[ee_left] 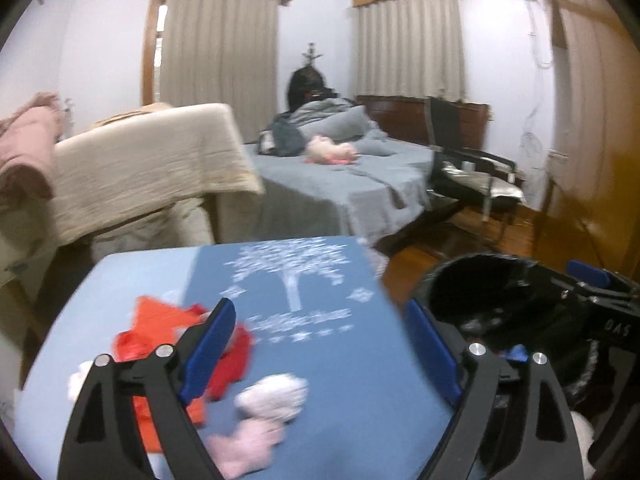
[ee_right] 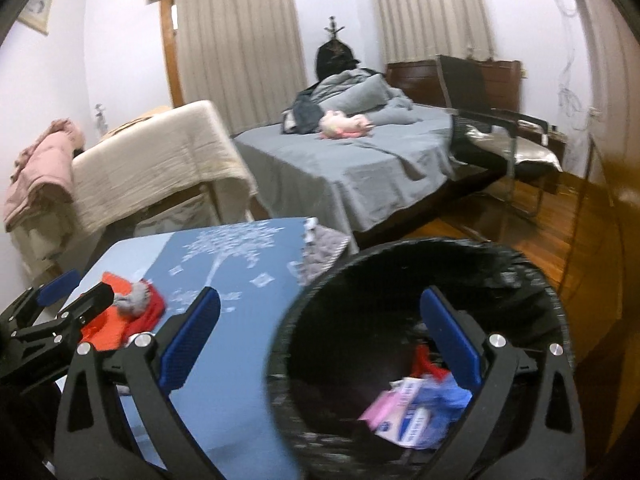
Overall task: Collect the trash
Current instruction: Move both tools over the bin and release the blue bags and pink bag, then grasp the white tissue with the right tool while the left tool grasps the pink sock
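Both tongs stand with jaws apart and hold nothing: the right gripper (ee_right: 320, 336) hangs over the rim of the black bin (ee_right: 404, 252), where a pink packet (ee_right: 394, 400) and blue scraps already lie. The left gripper (ee_left: 320, 344) hovers over the blue table (ee_left: 340, 360), just above a crumpled white tissue (ee_left: 274, 396) beside the red wrapper (ee_left: 160, 328). I judge the picking step is at hand; next, the left one must go down and close on the tissue

Dim, even indoor light with a cool tint and soft shadows. Both fisheye views are motion-blurred, curved at the sides, with black corners.
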